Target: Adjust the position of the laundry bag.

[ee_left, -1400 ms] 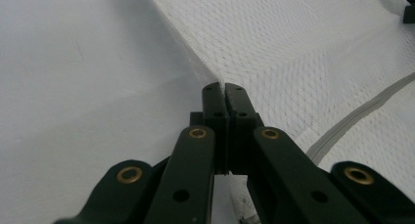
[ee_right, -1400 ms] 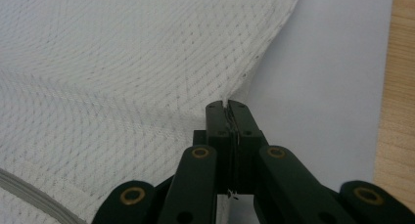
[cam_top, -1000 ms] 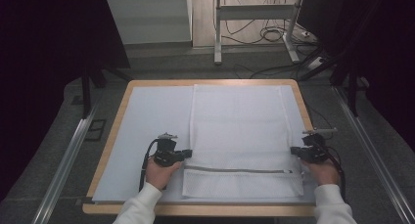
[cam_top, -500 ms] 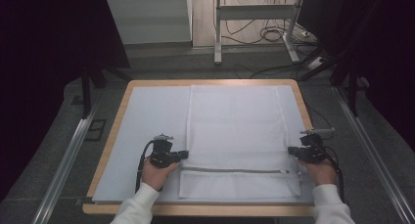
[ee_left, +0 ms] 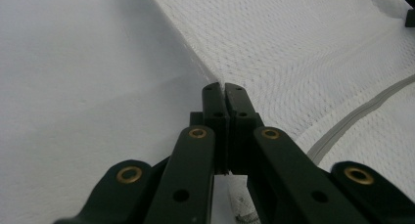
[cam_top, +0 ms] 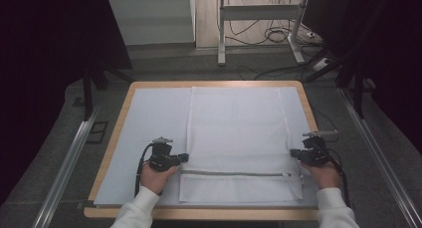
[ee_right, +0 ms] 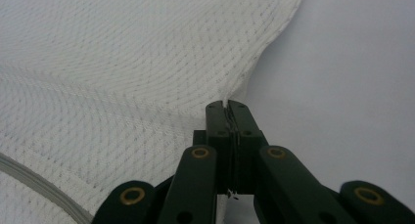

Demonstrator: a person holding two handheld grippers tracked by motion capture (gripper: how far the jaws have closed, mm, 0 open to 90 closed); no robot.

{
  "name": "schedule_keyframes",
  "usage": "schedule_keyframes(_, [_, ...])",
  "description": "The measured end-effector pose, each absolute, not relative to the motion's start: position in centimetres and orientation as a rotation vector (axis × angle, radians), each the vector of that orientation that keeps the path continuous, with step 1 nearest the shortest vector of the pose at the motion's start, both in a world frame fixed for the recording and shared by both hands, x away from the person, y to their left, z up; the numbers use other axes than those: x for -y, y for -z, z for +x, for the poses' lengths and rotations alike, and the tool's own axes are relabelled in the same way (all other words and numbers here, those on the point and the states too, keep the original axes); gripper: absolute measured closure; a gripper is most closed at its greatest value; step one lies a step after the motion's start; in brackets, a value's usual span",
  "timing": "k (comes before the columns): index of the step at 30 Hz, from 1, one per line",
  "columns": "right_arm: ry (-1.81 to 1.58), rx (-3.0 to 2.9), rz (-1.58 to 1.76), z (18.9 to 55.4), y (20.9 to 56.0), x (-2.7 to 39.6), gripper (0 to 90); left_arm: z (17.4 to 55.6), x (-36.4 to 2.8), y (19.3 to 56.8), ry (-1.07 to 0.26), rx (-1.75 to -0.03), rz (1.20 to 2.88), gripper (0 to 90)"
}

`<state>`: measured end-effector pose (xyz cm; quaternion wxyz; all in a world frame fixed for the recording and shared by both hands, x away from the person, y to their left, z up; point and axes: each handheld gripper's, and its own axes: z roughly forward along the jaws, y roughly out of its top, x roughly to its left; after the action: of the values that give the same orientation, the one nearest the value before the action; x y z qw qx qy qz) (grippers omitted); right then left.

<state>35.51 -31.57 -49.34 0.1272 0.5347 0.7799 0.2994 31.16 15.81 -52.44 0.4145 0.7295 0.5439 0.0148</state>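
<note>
The high view looks forward and down from above the table (cam_top: pixel 119 138). Each gripper view rides close, low along its own jaws, facing the mesh bag (cam_top: pixel 239 133) (ee_left: pixel 303 43) (ee_right: pixel 122 62), which all three views share.

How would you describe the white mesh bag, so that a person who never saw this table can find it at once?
Look at the wooden table covered by a pale sheet. On its middle and right part lies the white mesh bag, flat, pinched at each side edge by a black claw. Its netted weave and the grey zipper across its near end distinguish it from the smooth sheet.
</note>
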Motion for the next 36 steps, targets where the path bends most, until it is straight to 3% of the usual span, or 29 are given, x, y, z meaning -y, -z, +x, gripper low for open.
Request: schedule_keyframes(36, [-0.914, -2.298, 1.525, 35.7, 49.3, 29.6, 87.7, 31.0, -18.0, 52.5, -0.054, -1.395, 1.829, 89.6])
